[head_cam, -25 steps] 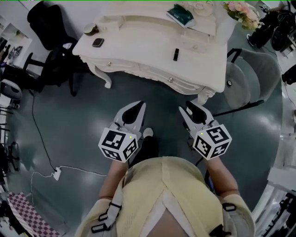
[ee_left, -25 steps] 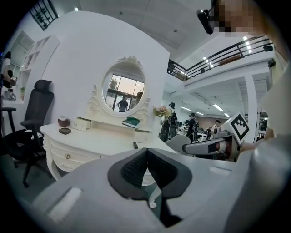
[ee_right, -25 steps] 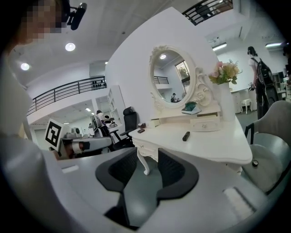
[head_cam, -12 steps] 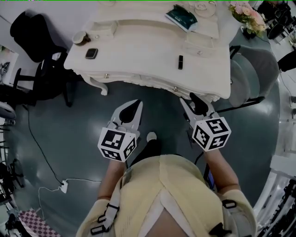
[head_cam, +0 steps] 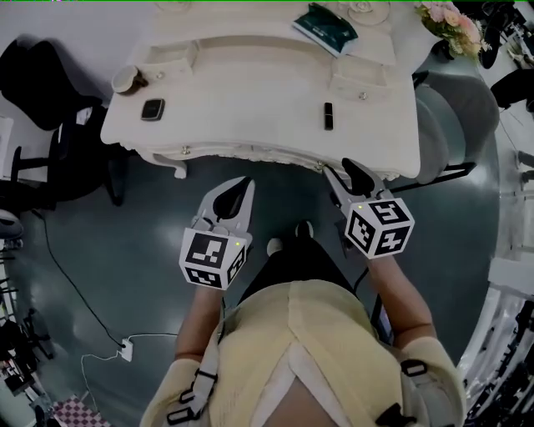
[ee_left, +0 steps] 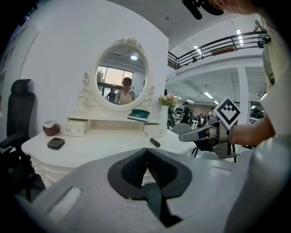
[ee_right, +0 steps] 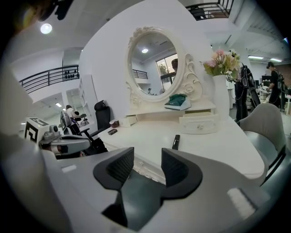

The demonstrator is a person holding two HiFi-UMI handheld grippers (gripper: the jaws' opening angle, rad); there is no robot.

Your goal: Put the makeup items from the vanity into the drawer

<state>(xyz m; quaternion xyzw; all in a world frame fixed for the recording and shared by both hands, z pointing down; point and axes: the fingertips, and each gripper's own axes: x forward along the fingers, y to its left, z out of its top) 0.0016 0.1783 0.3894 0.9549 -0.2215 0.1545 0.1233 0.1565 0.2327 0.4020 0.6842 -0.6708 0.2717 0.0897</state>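
On the white vanity (head_cam: 250, 92) lie a black tube (head_cam: 328, 115), a black compact (head_cam: 153, 109) and a round jar (head_cam: 127, 80). The tube (ee_right: 176, 141) is ahead of my right gripper (ee_right: 148, 161), which is open and empty. In the head view the right gripper (head_cam: 349, 173) is at the vanity's front edge. My left gripper (head_cam: 242, 188) hangs over the floor short of the edge. Its jaws (ee_left: 146, 154) are shut on nothing, and the compact (ee_left: 56, 143) lies far left of them. The front drawer knobs (head_cam: 319, 166) show the drawer shut.
A teal pouch (head_cam: 324, 22) lies on the raised shelf with small drawers (head_cam: 360, 83). Flowers (head_cam: 450, 21) stand at the right end. An oval mirror (ee_left: 122, 77) rises behind. A black office chair (head_cam: 42, 92) stands left, a grey chair (head_cam: 455, 117) right. A cable with a plug strip (head_cam: 125, 349) crosses the floor.
The person has stepped towards the vanity, and both grippers have come nearer its front edge. The right gripper now reaches the edge.
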